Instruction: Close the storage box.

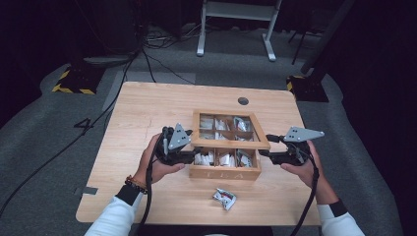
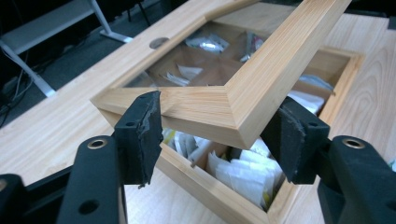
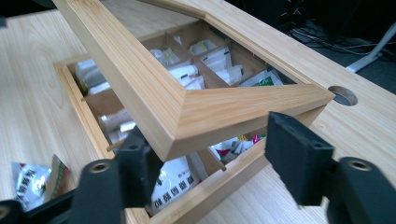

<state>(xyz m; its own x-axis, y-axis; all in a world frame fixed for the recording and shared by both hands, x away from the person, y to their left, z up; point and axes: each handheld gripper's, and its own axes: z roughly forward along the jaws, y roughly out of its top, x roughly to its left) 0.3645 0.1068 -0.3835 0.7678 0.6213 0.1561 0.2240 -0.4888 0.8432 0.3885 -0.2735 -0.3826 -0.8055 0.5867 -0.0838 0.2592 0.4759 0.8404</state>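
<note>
Lid (image 1: 230,142) half-lowered over box (image 1: 225,171); my left gripper (image 2: 219,135) and right gripper (image 3: 210,154) apart, straddling its corners; next: lower it shut

So the surface (image 1: 147,108) is a light wood top with a round cable hole (image 1: 243,101) near the far edge. A loose crumpled packet (image 1: 224,197) is lying on it toward the near edge, off on its own; it's silver with some red on it. Floor is grey carpet (image 1: 44,137), with black cables (image 1: 162,39) snaking across it behind the surface. Further back there's a white frame (image 1: 236,24) with two legs, and yellow-and-black hazard-striped bases (image 1: 74,81) at the left and right. The rest back there is too dark to make out.
</note>
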